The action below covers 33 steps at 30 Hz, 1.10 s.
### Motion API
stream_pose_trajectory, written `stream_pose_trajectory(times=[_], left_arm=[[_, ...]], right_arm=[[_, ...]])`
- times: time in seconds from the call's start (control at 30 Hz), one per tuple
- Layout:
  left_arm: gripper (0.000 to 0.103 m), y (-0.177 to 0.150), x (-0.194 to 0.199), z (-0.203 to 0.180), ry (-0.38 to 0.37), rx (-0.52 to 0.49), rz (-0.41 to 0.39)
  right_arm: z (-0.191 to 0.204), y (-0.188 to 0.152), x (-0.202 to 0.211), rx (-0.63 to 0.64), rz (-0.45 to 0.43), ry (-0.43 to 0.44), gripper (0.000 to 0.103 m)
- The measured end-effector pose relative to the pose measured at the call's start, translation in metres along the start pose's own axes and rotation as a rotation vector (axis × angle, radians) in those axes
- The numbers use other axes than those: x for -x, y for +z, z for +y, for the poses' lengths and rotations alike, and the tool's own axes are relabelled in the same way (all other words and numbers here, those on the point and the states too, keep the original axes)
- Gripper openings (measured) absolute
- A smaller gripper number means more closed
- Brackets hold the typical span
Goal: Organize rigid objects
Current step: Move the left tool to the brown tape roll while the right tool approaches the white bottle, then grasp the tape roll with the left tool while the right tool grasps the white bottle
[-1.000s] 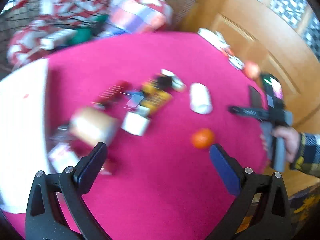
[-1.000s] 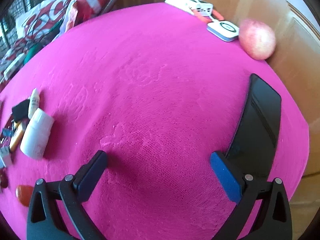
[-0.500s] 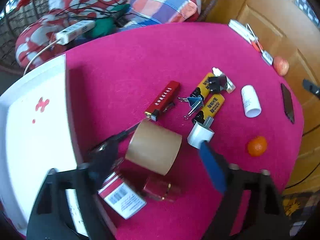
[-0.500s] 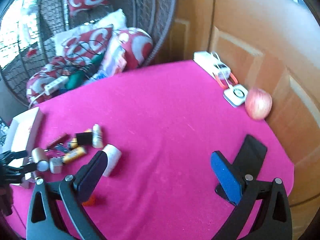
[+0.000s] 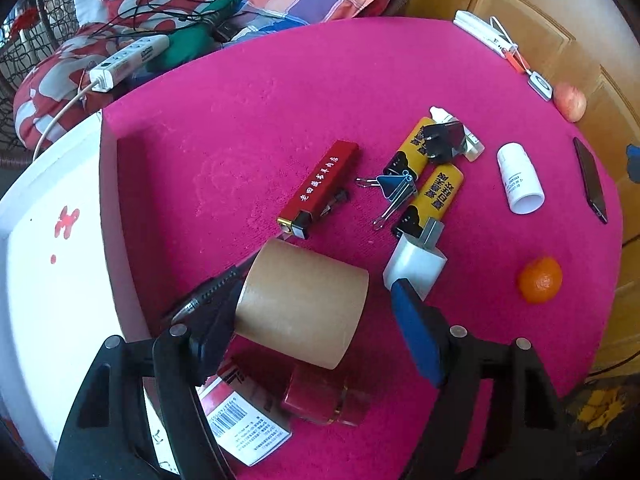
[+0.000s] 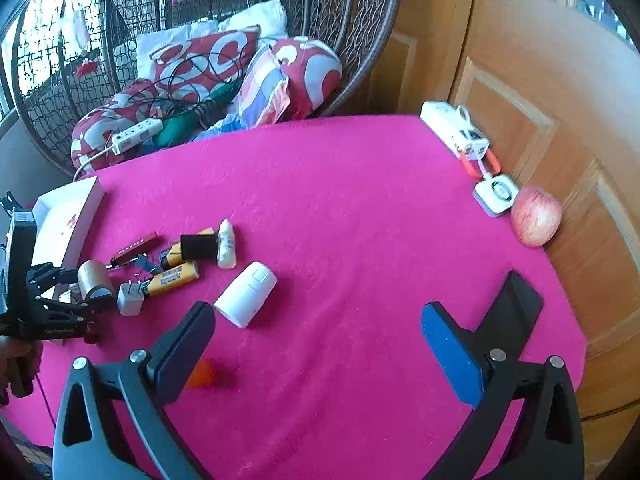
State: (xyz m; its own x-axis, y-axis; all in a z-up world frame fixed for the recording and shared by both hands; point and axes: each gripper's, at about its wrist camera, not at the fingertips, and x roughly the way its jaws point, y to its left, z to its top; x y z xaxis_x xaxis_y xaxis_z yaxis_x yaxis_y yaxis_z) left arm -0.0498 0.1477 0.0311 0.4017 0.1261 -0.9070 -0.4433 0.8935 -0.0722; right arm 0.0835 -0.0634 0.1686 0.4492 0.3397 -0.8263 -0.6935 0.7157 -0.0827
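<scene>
A brown cardboard roll point(image 5: 304, 304) lies on the pink cloth between the fingers of my left gripper point(image 5: 318, 292). The black finger touches its left side, while a thin strip of cloth shows between the roll and the blue pad. Past it lie a red box point(image 5: 320, 188), two yellow batteries point(image 5: 436, 196), a binder clip point(image 5: 394, 188), a white charger plug point(image 5: 416, 264) and a white bottle point(image 5: 520, 180). My right gripper point(image 6: 318, 314) hangs open above bare cloth with nothing in it. Its left finger half hides an orange point(image 6: 204, 374).
A white box point(image 5: 52, 280) stands at the table's left edge, with a pen point(image 5: 204, 296) beside it. A barcode box point(image 5: 240, 420) and a red bottle point(image 5: 320, 400) lie under the roll. A phone point(image 5: 590, 180) and an apple point(image 5: 570, 102) sit near the wooden door.
My left gripper came down over the cardboard roll and its jaws narrowed around it. My right gripper rose away from the phone, so more of the table shows.
</scene>
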Motion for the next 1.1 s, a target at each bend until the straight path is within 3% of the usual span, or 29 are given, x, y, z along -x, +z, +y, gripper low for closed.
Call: stream_pose_trajectory(times=[0.1, 0.17, 0.4, 0.47, 0.57, 0.63, 0.7, 0.73, 1.0, 1.03, 1.07, 1.1], left_arm=[[0.075, 0.004, -0.001, 0.0, 0.008, 0.005, -0.001], [0.068, 0.006, -0.001, 0.001, 0.014, 0.011, -0.001], [0.067, 0.008, -0.001, 0.005, 0.035, 0.026, 0.017], [0.058, 0.007, -0.001, 0.005, 0.028, 0.023, 0.025], [0.056, 0.006, 0.0, 0.005, 0.021, 0.02, 0.031], [0.056, 0.004, 0.003, 0.005, 0.029, 0.025, 0.032], [0.056, 0.003, 0.008, 0.006, 0.021, 0.046, 0.026], [0.056, 0.002, 0.011, 0.007, 0.02, 0.056, 0.022], [0.055, 0.001, 0.041, 0.012, 0.009, 0.13, -0.022], [0.055, 0.001, 0.045, 0.013, 0.009, 0.137, -0.027], [0.055, 0.0, 0.05, 0.013, 0.007, 0.15, -0.037], [0.055, 0.0, 0.055, 0.014, 0.006, 0.161, -0.045]], right_arm=[[-0.002, 0.001, -0.015, -0.003, 0.042, 0.03, 0.103], [0.0, 0.003, -0.027, -0.016, 0.075, 0.048, 0.103], [0.007, 0.015, -0.046, -0.06, 0.111, 0.099, 0.103], [0.012, 0.018, -0.051, -0.053, 0.121, 0.099, 0.103], [0.014, 0.02, -0.063, -0.066, 0.141, 0.109, 0.102], [0.015, 0.019, -0.075, -0.082, 0.174, 0.111, 0.093], [0.014, 0.018, -0.085, -0.099, 0.215, 0.13, 0.073], [0.015, 0.017, -0.091, -0.111, 0.238, 0.137, 0.069], [0.028, 0.021, -0.119, -0.143, 0.291, 0.15, 0.066], [0.031, 0.021, -0.124, -0.137, 0.31, 0.136, 0.063], [0.033, 0.02, -0.128, -0.131, 0.329, 0.135, 0.053], [0.035, 0.02, -0.127, -0.127, 0.331, 0.128, 0.052]])
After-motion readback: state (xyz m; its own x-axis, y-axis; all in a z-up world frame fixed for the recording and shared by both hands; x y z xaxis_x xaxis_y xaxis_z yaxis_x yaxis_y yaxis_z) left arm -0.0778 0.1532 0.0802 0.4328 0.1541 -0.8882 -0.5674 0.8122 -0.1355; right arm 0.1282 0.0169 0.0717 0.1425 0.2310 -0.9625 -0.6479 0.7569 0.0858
